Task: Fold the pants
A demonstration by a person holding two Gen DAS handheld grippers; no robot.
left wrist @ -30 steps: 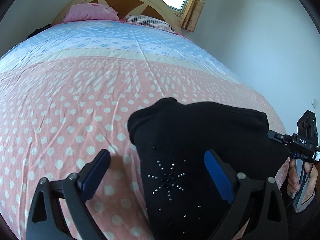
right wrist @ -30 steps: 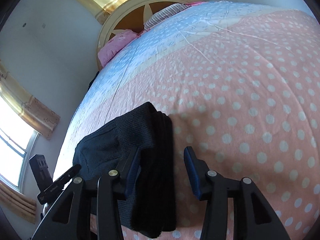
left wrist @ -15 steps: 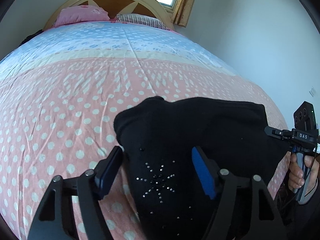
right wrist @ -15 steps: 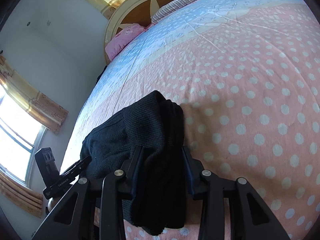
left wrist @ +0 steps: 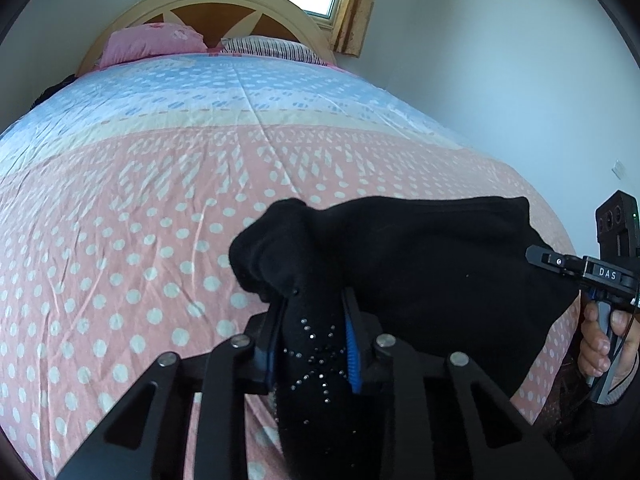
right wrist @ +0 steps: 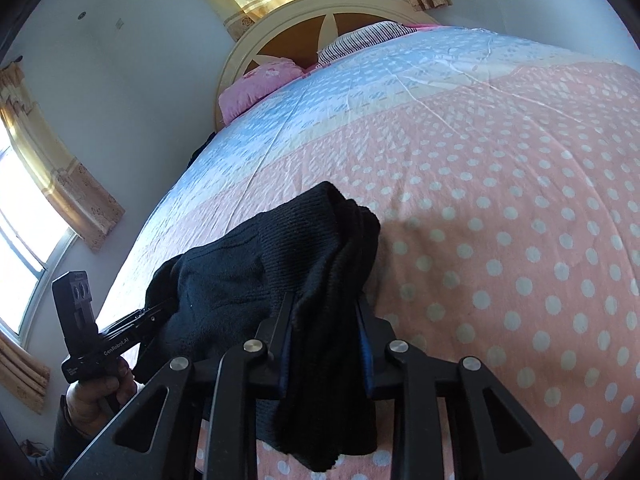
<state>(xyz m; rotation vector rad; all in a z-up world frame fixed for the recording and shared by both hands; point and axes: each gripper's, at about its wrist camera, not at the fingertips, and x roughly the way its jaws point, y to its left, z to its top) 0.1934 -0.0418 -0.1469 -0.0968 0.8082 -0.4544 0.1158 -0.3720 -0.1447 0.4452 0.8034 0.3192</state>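
The black pants (left wrist: 420,264) lie folded into a thick bundle near the bed's front edge. A rhinestone star decorates the part between my left fingers. My left gripper (left wrist: 314,320) has its jaws closing on that left end, and its blue pads press the cloth. In the right wrist view the pants (right wrist: 280,264) show a ribbed edge. My right gripper (right wrist: 326,320) is closing on the right end, with the fabric squeezed between its pads and hanging below them. Each view shows the other gripper, held by a hand, at the bundle's far end.
The bed's pink, white-dotted cover (left wrist: 120,260) spreads beyond the pants, turning blue toward the headboard (left wrist: 208,12). A pink pillow (left wrist: 152,42) and a striped pillow (left wrist: 272,48) lie there. Curtained windows (right wrist: 24,216) and white walls surround the bed.
Both grippers have gone from wide apart to closed on the ends of the pants. The cloth has bunched up between the pads and its ends have lifted slightly.
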